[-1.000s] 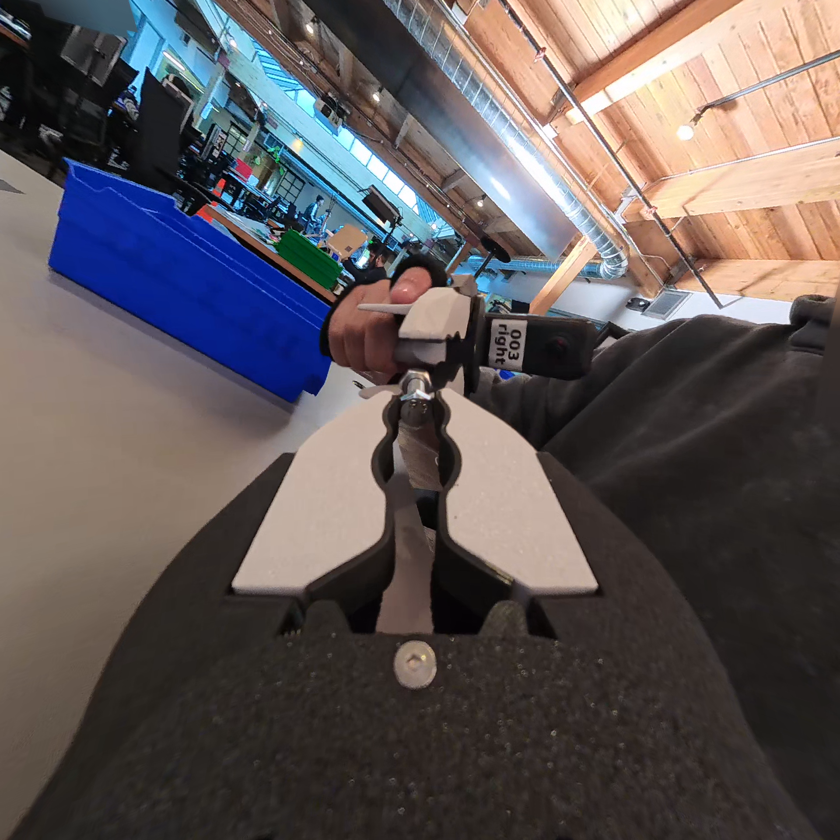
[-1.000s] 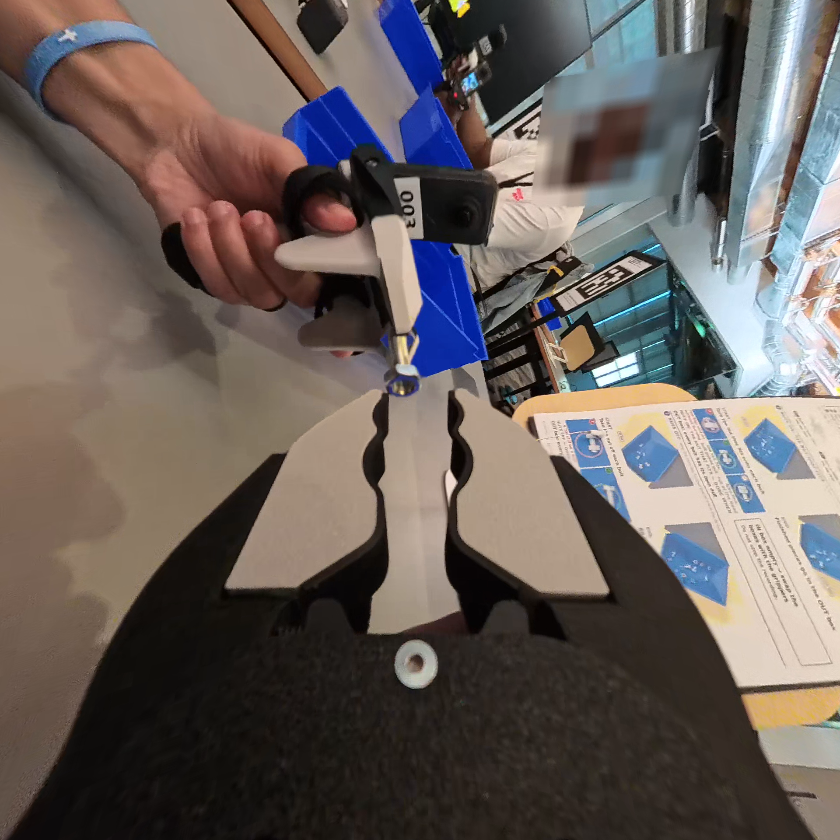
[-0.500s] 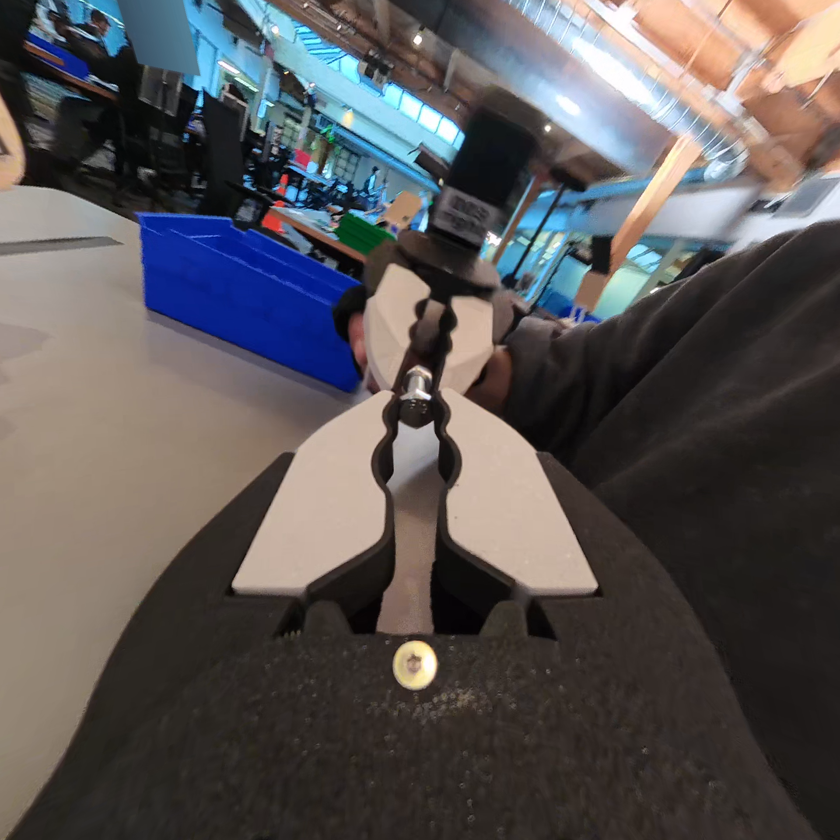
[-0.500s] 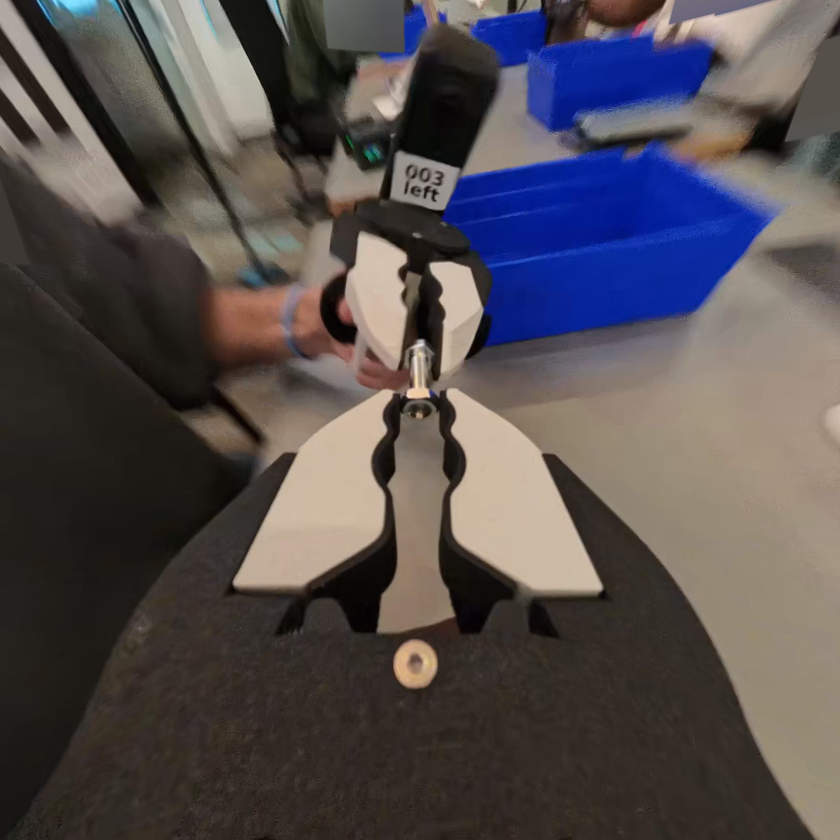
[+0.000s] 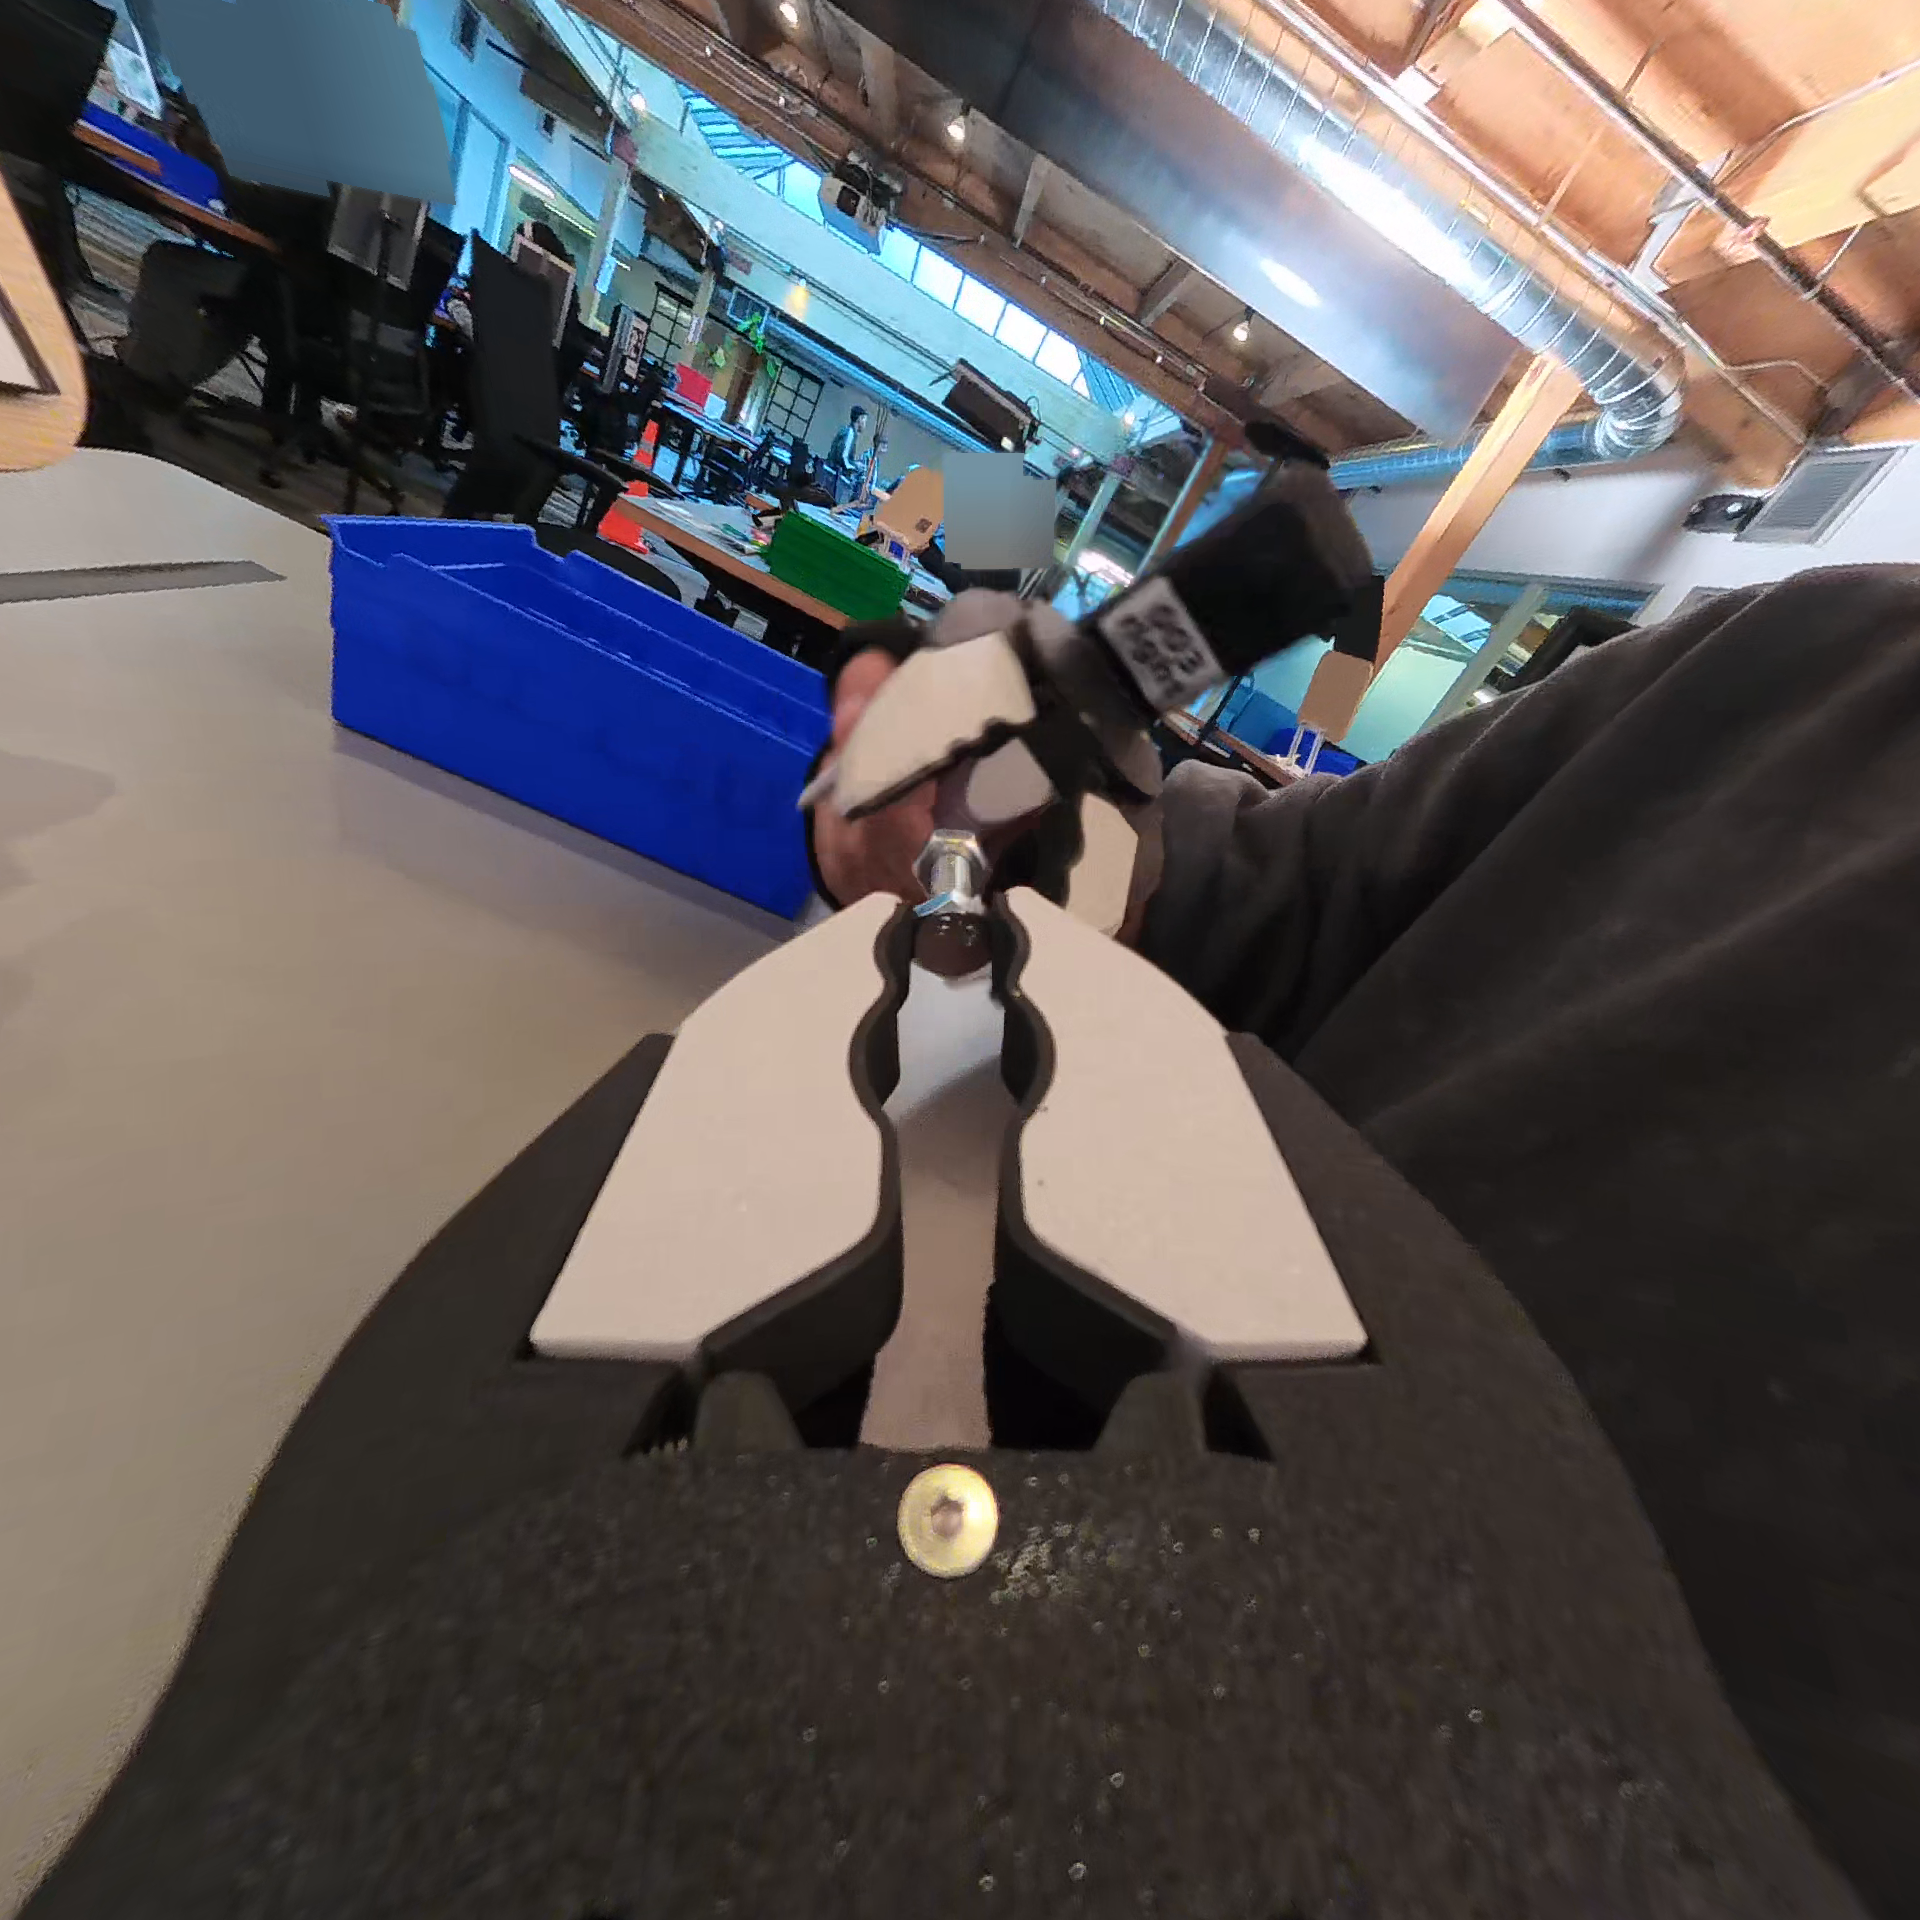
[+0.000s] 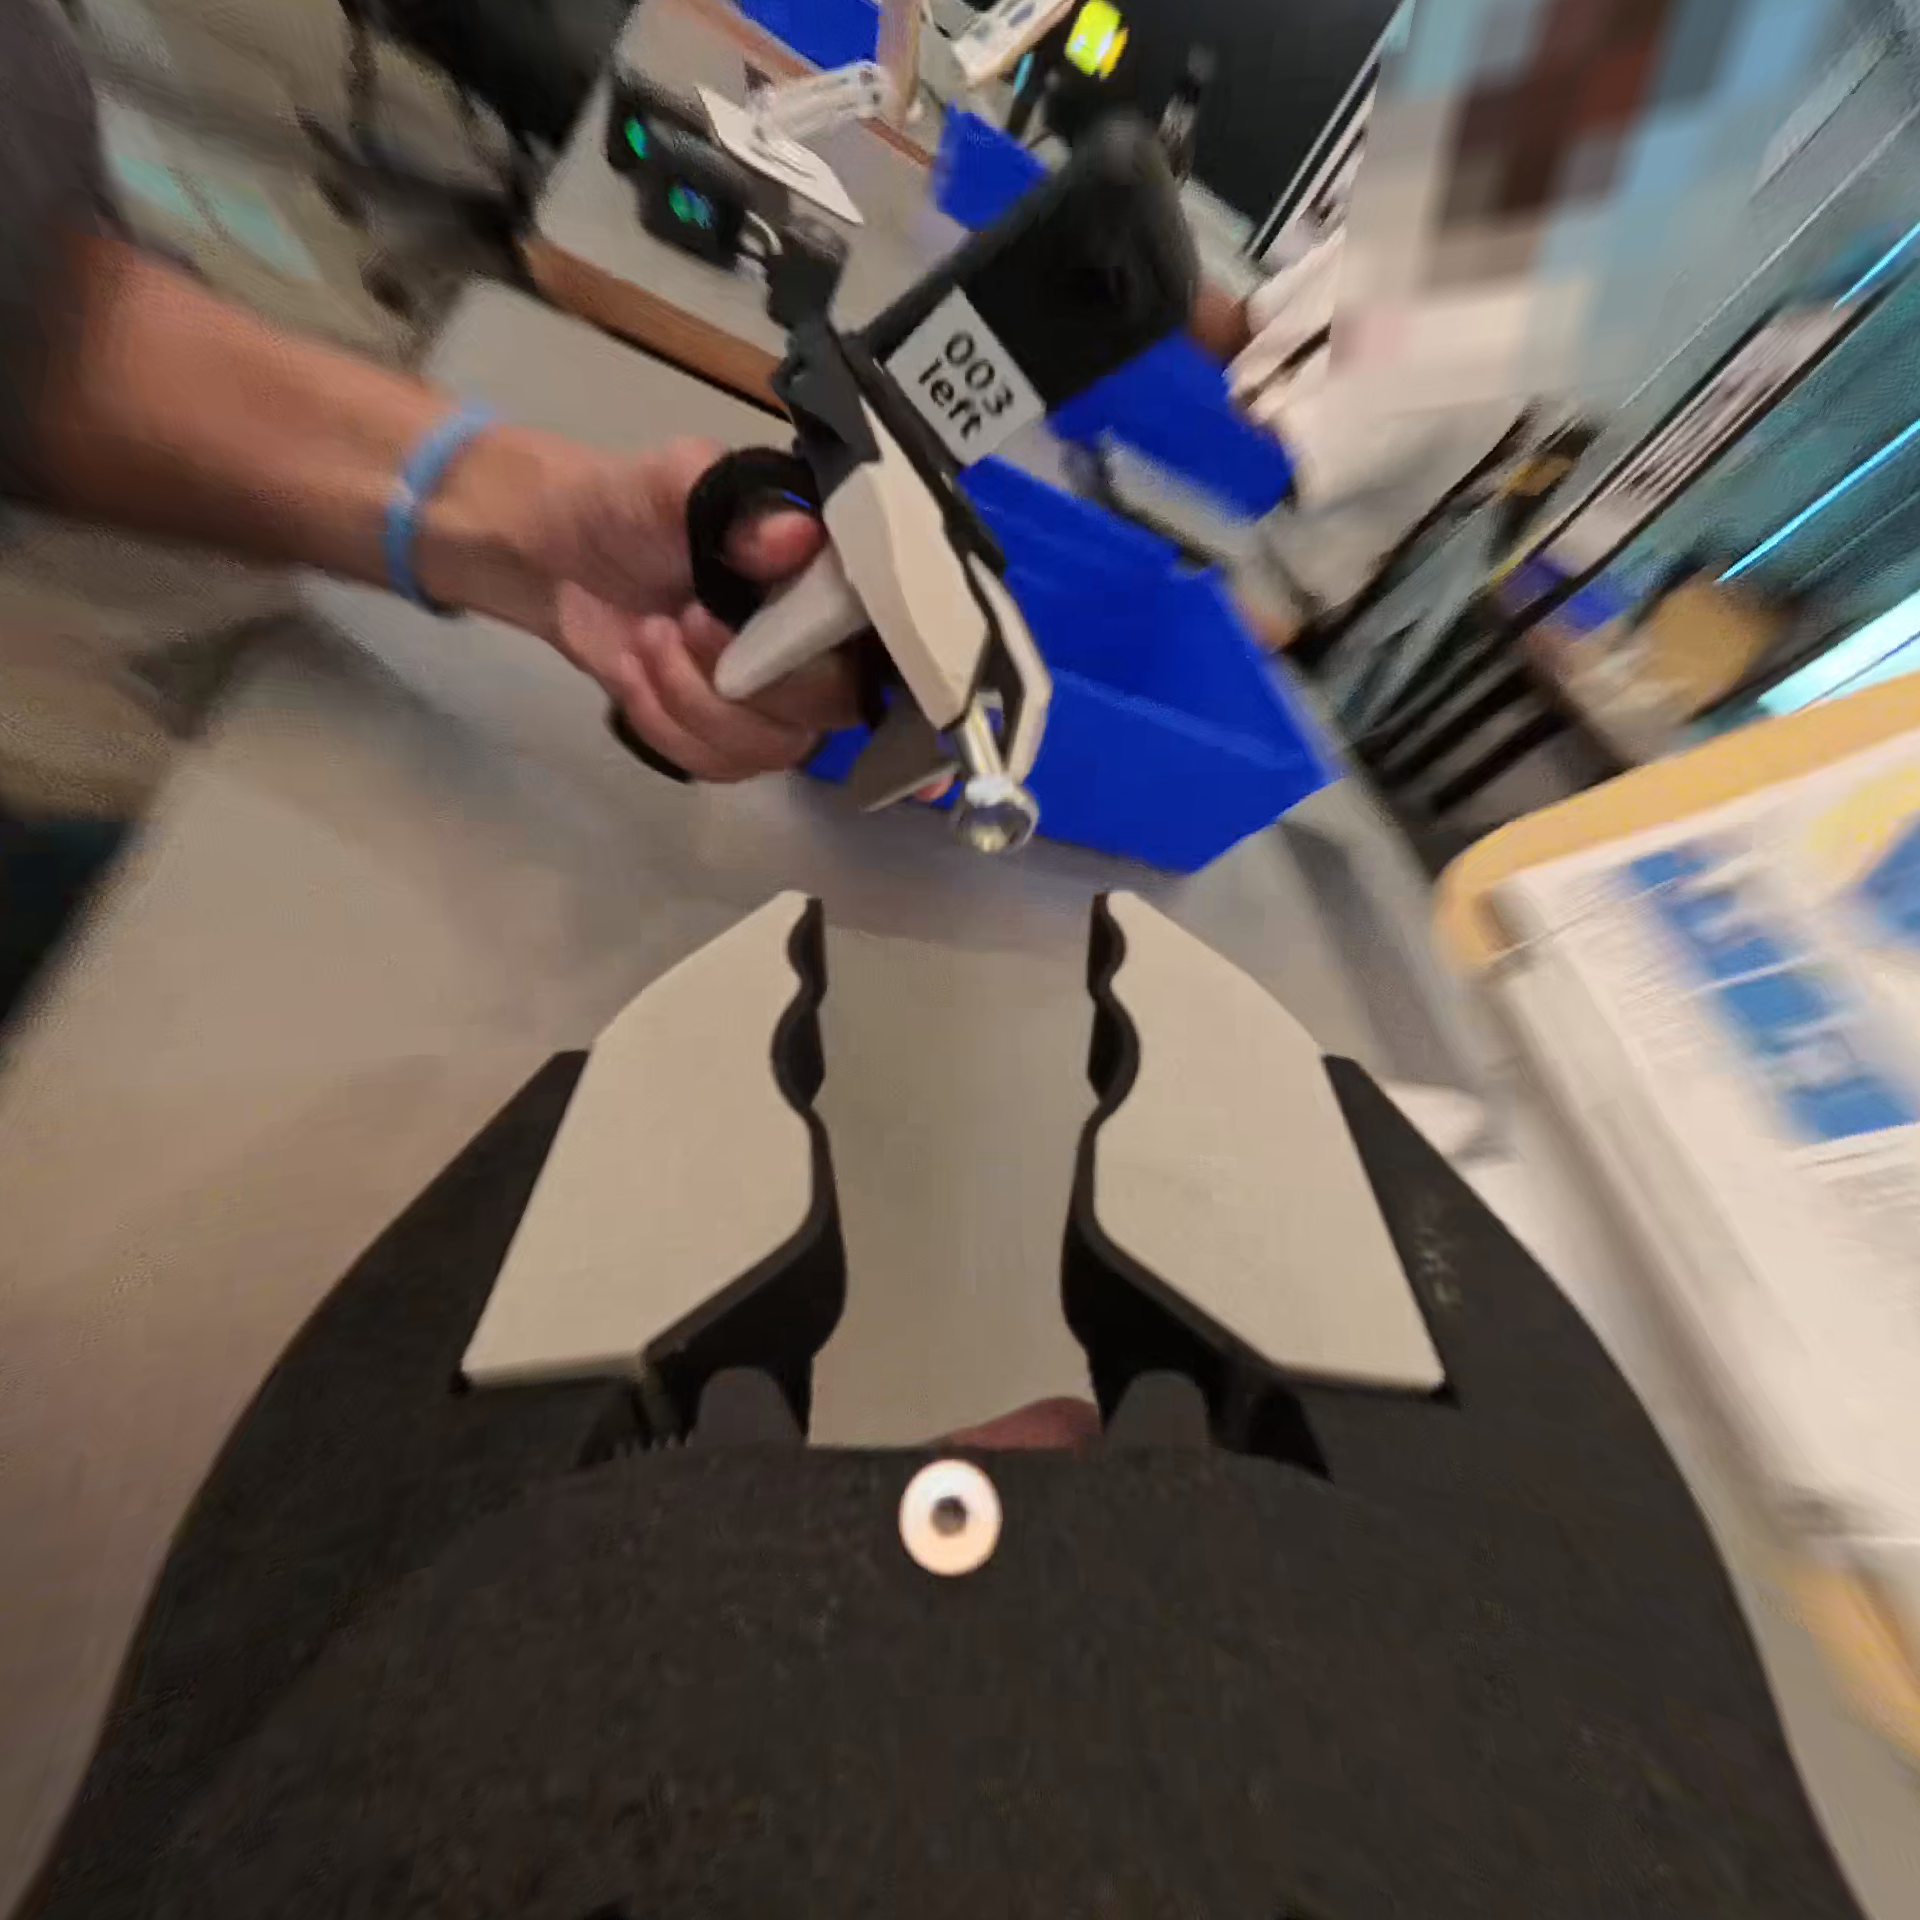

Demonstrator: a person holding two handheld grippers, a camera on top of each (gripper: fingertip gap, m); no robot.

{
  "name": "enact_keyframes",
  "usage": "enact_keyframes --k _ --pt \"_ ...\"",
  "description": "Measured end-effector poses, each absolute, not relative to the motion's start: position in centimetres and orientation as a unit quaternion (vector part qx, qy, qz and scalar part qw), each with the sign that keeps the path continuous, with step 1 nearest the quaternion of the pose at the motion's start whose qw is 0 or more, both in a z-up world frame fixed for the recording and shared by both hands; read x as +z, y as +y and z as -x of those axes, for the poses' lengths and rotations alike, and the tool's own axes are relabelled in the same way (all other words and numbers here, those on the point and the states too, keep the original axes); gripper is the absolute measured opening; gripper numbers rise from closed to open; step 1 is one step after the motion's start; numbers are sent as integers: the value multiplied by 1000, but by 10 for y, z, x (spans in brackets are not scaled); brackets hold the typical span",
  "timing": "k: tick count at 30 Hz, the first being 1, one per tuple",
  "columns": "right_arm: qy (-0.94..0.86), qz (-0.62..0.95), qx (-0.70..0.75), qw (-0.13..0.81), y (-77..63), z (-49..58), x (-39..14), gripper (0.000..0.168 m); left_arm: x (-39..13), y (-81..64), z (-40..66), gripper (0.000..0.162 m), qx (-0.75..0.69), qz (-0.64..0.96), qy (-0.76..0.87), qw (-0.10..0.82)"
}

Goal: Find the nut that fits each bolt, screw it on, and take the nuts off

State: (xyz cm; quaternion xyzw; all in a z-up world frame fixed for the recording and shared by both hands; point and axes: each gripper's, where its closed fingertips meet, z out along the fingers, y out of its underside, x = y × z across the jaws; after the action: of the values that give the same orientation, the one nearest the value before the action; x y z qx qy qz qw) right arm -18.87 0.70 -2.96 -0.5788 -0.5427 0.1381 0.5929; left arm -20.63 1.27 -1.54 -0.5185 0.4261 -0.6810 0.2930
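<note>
My left gripper (image 5: 948, 916) is shut on the head end of a silver bolt (image 5: 948, 891), held above the grey table. A hex nut (image 5: 954, 850) sits on the bolt's far end. In the right wrist view the left gripper (image 6: 987, 743) holds the bolt (image 6: 977, 748) pointing at me, with the nut (image 6: 995, 816) at its tip. My right gripper (image 6: 954, 914) is open and empty, its fingertips a short way in front of the nut and apart from it. It also shows in the left wrist view (image 5: 977, 790), just beyond the nut. The right wrist view is motion-blurred.
A blue bin (image 5: 582, 707) stands on the grey table (image 5: 260, 987) behind the grippers and also shows in the right wrist view (image 6: 1132, 675). A printed instruction sheet (image 6: 1714, 987) on a wooden board lies at the right. A dark sleeve (image 5: 1558, 935) fills the right side.
My right gripper was shut on the nut half a second ago. It has opened, let go and drawn back a little while rolling. My left gripper still holds the bolt.
</note>
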Motion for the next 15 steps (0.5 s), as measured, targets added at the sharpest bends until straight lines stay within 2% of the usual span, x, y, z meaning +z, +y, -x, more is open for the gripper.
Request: enact_keyframes --k 3,6,11,15 --pt "-605 498 -22 621 8 188 -23 40 -18 9 204 14 -685 517 429 283" --pt "-624 478 -50 616 9 190 -22 33 -20 6 203 14 -684 517 434 276" --pt "-646 476 -53 595 10 192 -29 14 -22 1 200 14 -681 516 444 271" --pt "-605 547 78 573 6 194 -28 14 -20 -1 201 14 -663 516 461 286"
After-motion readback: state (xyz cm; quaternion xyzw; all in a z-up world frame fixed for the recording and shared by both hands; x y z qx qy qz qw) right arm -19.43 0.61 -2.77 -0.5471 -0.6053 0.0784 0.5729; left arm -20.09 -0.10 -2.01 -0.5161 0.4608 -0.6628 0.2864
